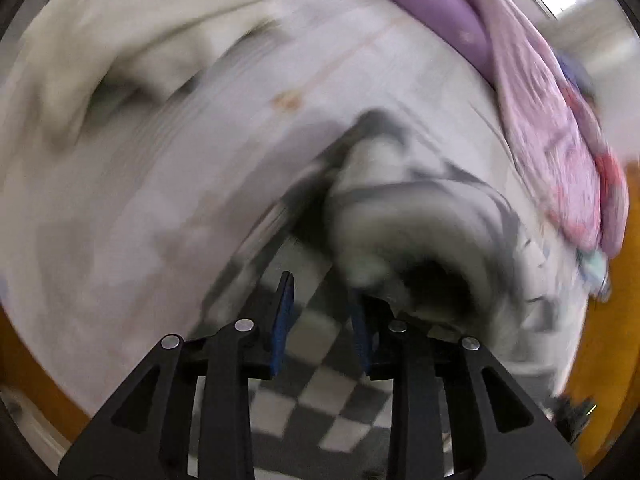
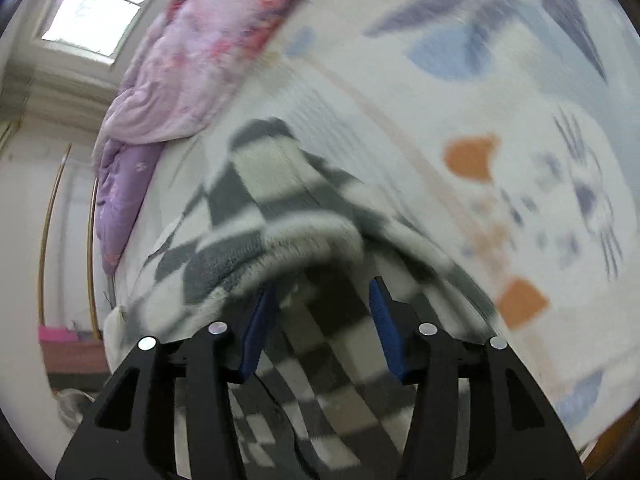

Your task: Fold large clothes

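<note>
1. Left tool (image 1: 322, 304): jaws apart, nothing between them, over the grey-and-white checkered knit garment (image 1: 400, 208).
2. Right tool (image 2: 320, 300): jaws apart, garment (image 2: 256, 216) bunched ahead of the fingertips.
3. Garment lies on the bed's white patterned sheet (image 2: 460, 112), near the pink-purple quilt (image 2: 192, 68).

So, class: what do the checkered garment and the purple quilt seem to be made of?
Checkered garment: looks like a thick knit, probably wool or acrylic; its rolled edge is fuzzy and ribbed, matte grey and white. Purple quilt: likely padded cotton or polyester with a smooth, faintly shiny face; it bulges in soft puffy folds. Motion blur leaves both uncertain.
</note>
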`<action>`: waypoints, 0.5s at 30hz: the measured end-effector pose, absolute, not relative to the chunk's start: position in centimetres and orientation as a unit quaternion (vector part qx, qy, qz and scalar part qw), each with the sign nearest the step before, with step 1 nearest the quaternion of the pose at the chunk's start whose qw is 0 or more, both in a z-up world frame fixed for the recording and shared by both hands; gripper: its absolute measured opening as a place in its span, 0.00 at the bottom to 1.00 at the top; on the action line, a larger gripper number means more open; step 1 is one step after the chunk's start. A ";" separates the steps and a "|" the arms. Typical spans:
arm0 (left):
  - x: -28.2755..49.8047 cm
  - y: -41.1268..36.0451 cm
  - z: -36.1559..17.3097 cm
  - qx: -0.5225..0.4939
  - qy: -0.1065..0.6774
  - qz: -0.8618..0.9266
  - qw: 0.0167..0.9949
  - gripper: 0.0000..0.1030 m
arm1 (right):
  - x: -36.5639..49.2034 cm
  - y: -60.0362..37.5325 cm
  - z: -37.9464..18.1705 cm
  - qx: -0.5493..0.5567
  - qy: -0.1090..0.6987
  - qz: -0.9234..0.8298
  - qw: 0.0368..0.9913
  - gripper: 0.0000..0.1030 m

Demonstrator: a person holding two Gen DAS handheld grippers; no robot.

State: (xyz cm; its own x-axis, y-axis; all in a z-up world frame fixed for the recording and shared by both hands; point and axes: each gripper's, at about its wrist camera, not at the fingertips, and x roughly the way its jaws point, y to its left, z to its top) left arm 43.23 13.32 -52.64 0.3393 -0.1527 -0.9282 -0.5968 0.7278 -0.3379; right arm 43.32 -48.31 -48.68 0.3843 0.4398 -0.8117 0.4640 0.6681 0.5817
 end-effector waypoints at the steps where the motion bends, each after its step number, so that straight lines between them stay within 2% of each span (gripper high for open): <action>1: 42.0 13.6 -52.8 -0.355 0.550 0.162 0.738 0.40 | 42.8 -48.8 -48.7 0.418 0.555 -0.008 0.719 0.65; 2: 40.4 14.0 -52.8 -0.381 0.538 0.172 0.732 0.50 | 42.3 -49.2 -48.7 0.435 0.550 -0.003 0.712 0.67; 3: 39.5 14.0 -52.7 -0.396 0.529 0.179 0.728 0.54 | 42.1 -49.5 -48.6 0.449 0.545 0.003 0.708 0.69; 4: 38.6 14.2 -52.7 -0.411 0.521 0.183 0.726 0.54 | 41.8 -49.8 -48.5 0.474 0.534 0.009 0.700 0.74; 6: 38.2 14.3 -52.8 -0.433 0.508 0.183 0.721 0.61 | 41.6 -49.9 -48.8 0.511 0.519 0.022 0.685 0.77; 11: 40.3 13.5 -52.2 -0.481 0.455 0.150 0.734 0.64 | 44.2 -47.9 -49.6 0.555 0.490 0.033 0.672 0.78; 14: 42.1 13.1 -52.0 -0.503 0.424 0.134 0.741 0.76 | 45.6 -47.0 -50.2 0.567 0.473 0.036 0.673 0.79; 15: 42.7 12.9 -52.1 -0.504 0.421 0.127 0.743 0.76 | 46.2 -46.8 -50.4 0.565 0.472 0.033 0.676 0.79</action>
State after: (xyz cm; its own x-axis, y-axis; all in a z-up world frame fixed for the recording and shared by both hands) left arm 42.74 12.86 -52.10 0.6127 -0.2361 -0.7542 -0.6140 0.4587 -0.6424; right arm 46.19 -46.76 -50.42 0.5526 0.5780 -0.6004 0.4878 0.3599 0.7953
